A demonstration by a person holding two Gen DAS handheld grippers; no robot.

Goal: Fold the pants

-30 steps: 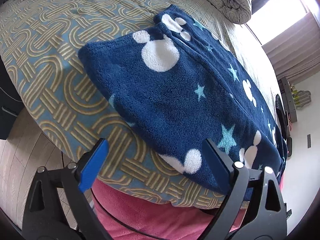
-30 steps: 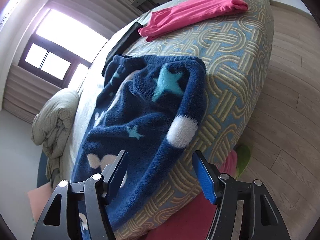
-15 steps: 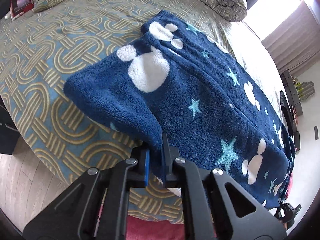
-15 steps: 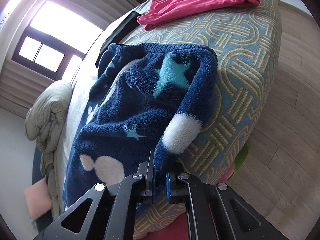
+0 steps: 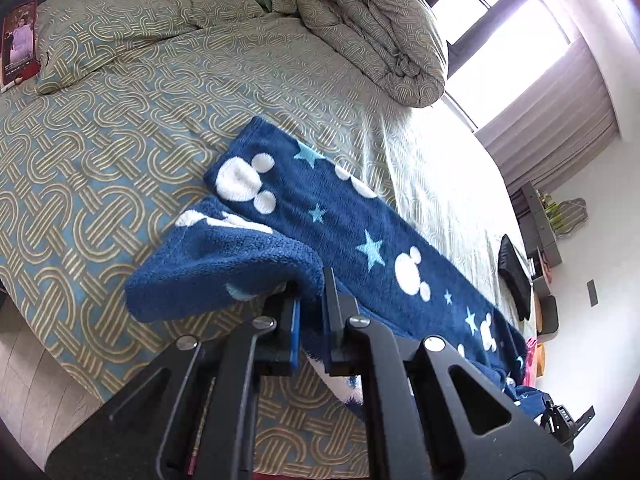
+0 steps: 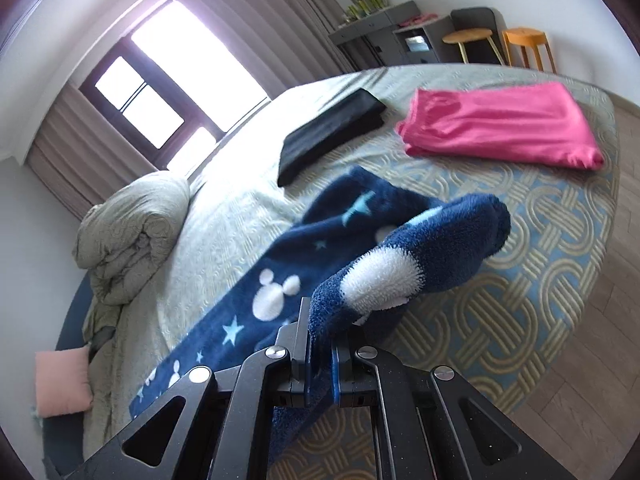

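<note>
- Left gripper point(image 5: 312, 312): jaws clamped on the near edge of the blue fleece pants point(image 5: 360, 240), at 1 end of that edge.
- Right gripper point(image 6: 320, 360): jaws clamped on the same edge at the other end, fleece bunched between the pads.
- Pants: long axis spans crosswise between the 2 grippers; the far edge rests ahead on the patterned bedspread point(image 5: 100, 140), where the raised edge probably goes.
</note>
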